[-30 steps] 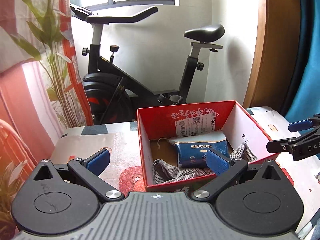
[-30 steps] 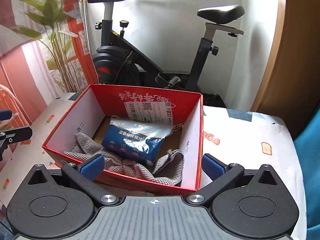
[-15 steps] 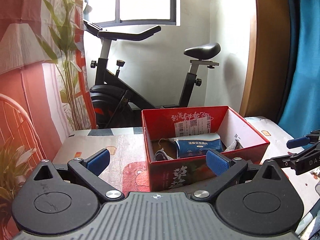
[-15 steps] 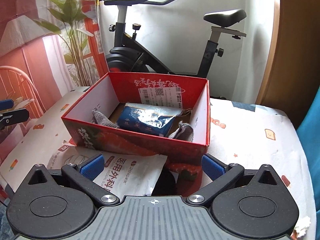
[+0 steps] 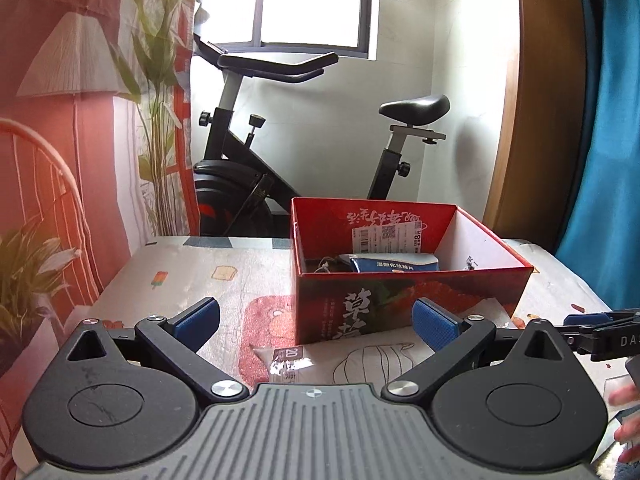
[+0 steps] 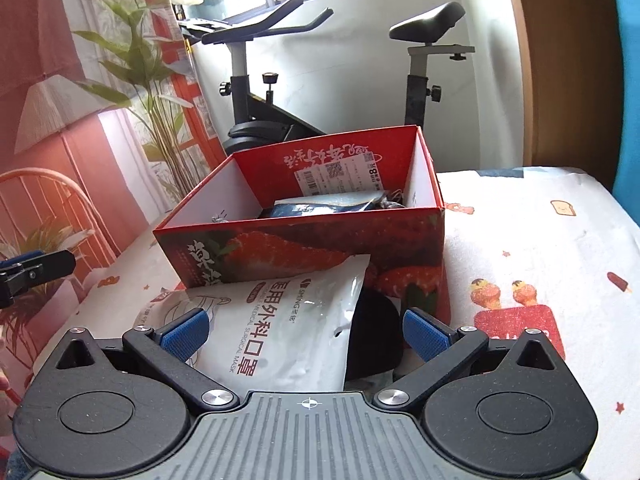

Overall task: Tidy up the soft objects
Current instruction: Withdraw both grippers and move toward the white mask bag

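Your left gripper (image 5: 316, 322) wide open and empty, your right gripper (image 6: 306, 332) wide open too, white face mask pack (image 6: 280, 328) right between its fingers, red strawberry box (image 6: 320, 240) at 12 o'clock, blue wipes pack (image 5: 394, 264) inside it.

mask pack (image 6: 280, 332): "MEDICAL SURGICAL MASK" | right tool (image 5: 612, 338): "DA"

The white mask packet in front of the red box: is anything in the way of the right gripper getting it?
Nothing visible blocks it. The white mask packet lies flat on the table right before the open right gripper, leaning against the red box. A black object lies beside the packet, partly under its edge, not between.
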